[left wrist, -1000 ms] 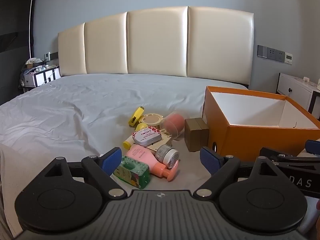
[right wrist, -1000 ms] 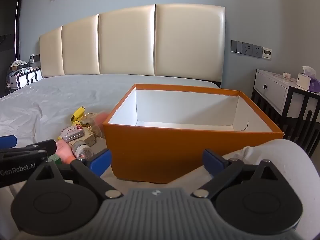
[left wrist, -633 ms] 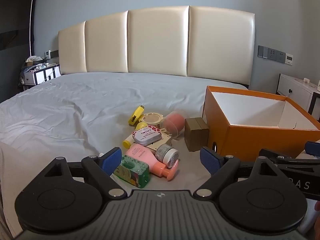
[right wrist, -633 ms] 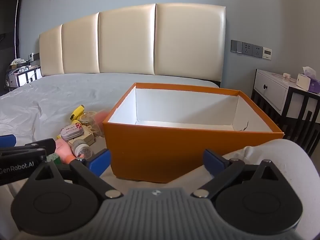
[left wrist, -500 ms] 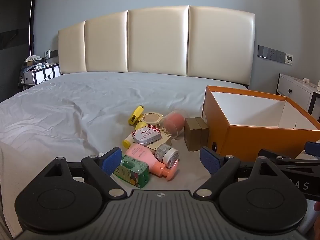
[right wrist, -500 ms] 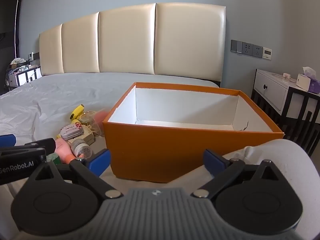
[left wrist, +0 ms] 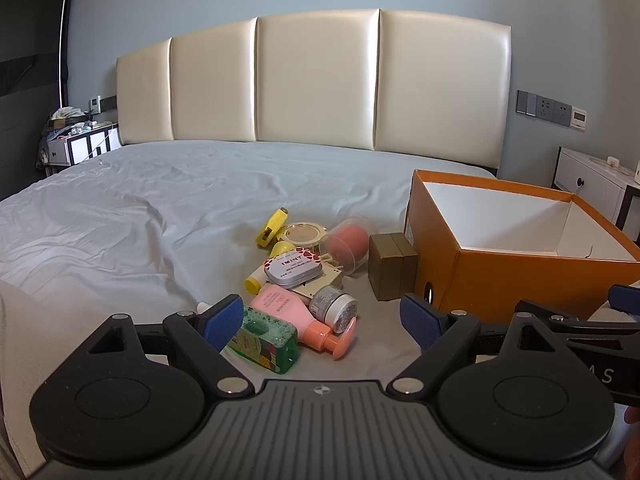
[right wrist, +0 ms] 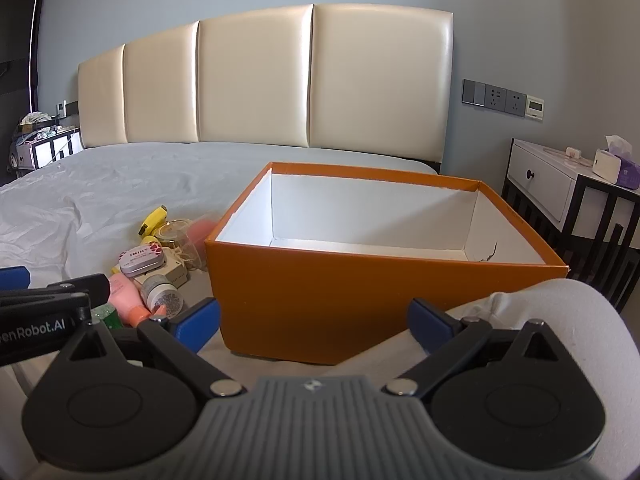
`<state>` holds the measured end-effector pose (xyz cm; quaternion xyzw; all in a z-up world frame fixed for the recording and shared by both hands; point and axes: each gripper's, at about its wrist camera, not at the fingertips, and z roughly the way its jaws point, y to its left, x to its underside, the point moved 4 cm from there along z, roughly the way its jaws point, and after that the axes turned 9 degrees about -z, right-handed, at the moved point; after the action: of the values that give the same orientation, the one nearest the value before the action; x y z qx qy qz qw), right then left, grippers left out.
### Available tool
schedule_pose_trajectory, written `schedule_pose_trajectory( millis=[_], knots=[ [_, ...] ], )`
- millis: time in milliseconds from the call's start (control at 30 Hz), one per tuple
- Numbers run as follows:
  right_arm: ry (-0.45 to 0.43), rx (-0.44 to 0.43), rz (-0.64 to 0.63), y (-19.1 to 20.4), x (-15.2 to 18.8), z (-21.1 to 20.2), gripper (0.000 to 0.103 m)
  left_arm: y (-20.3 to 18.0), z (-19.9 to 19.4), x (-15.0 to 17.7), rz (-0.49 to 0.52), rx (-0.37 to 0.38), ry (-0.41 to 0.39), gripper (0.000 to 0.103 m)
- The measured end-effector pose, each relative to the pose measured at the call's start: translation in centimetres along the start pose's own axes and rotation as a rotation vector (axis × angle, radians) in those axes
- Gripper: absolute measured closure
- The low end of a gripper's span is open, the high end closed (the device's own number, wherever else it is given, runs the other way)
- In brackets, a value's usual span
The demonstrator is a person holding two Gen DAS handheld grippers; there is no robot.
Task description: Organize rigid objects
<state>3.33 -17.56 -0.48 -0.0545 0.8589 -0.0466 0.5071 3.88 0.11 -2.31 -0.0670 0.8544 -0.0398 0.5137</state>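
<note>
A pile of small toiletries lies on the grey bed: a green bottle (left wrist: 264,338), a pink pump bottle (left wrist: 298,314), a silver jar (left wrist: 333,307), a mint tin (left wrist: 294,266), a gold box (left wrist: 392,266), a clear cup with a pink sponge (left wrist: 347,244), a round compact (left wrist: 301,233) and a yellow tube (left wrist: 273,222). An empty orange box (right wrist: 320,292) with a white inside stands to their right. My left gripper (left wrist: 324,322) is open, just short of the pile. My right gripper (right wrist: 314,318) is open in front of the box's near wall.
A cream padded headboard (left wrist: 320,80) spans the back. A white nightstand (right wrist: 560,188) with a tissue box stands right of the bed. A cluttered shelf (left wrist: 76,136) is at the far left. A pale pillow or cushion (right wrist: 560,312) lies beside the right gripper.
Both grippers have barely drifted; the views shift only slightly. Nothing was grasped or moved.
</note>
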Motion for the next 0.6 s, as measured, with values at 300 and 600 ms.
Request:
schedule_pose_trajectory(
  millis=[300,600],
  knots=[
    [-0.001,0.001,0.0,0.03,-0.12,0.02,0.004,0.01,0.07,0.24,-0.011,-0.001,0.008,0.0],
    [-0.004,0.0,0.003,0.13,0.01,-0.07,0.004,0.11,0.11,0.16,-0.023,-0.006,0.022,0.0]
  ],
)
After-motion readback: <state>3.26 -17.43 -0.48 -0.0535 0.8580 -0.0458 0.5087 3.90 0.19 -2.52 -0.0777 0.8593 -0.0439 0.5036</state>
